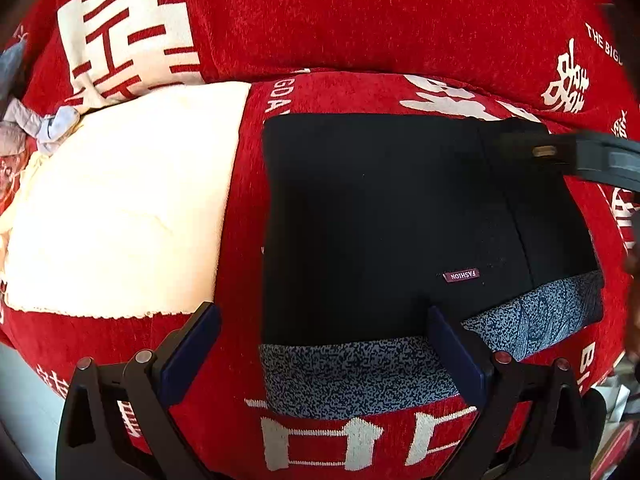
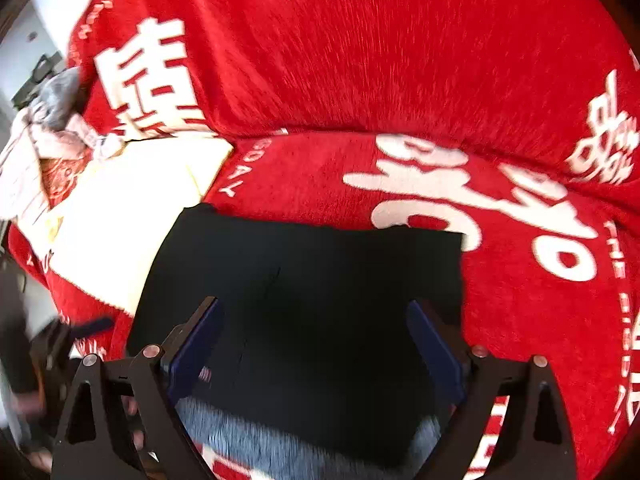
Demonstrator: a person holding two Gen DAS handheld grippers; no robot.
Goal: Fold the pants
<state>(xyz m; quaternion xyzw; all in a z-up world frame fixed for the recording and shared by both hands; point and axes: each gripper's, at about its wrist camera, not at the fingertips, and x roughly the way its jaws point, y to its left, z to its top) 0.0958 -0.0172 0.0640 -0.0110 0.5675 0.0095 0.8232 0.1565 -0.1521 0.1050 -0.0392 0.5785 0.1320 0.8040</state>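
Matt black cloth pants [image 1: 380, 220] lie on fuzzy red chenille cover [image 1: 360, 20].

Backrest [image 1: 360, 20] walls the far side beyond folded pants [image 1: 380, 220]

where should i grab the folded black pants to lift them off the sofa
Grip the speckled blue waistband along the near edge of the pants, coming in from the front. The bundle lies flat, and the thick layered band gives the open left gripper and right gripper firmer material to pinch than the smooth far edge.
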